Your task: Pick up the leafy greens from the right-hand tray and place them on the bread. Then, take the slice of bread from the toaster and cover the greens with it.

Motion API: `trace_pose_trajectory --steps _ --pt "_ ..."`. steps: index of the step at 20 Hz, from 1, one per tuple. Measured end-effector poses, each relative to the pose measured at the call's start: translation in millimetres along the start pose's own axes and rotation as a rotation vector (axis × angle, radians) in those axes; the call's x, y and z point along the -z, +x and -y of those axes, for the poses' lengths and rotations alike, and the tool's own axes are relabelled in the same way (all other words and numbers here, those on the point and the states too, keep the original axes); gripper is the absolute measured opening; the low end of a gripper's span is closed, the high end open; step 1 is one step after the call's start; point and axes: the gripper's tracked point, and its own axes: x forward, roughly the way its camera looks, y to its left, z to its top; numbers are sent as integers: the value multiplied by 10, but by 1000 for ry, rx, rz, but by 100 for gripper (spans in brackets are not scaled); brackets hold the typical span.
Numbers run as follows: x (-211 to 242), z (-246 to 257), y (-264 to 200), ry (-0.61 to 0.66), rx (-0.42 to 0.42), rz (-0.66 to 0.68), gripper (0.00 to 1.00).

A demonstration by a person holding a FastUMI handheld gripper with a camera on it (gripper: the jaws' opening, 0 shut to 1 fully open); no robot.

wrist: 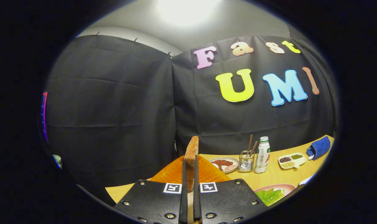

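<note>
- My gripper [190, 174] is clamped on a slice of bread [192, 152], held upright on edge above the orange mat [172, 172].
- Toast looks light, stiff, crumbly; I judge a gentle mid-slice hold best.
- Greens [269, 196] lie on a plate near right.

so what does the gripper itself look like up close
The gripper has two broad, flat, textured plates held by shiny screws, each with a small square black-and-white marker near its inner corner. Two thin, narrow fingers run forward between the plates.
</note>
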Motion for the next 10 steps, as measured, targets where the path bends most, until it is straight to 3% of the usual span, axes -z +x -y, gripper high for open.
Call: trace_pose_trajectory --steps 4,10 --pt "-146 159 -172 47 8 32 7" --pt "-92 753 -418 4 132 34 7"
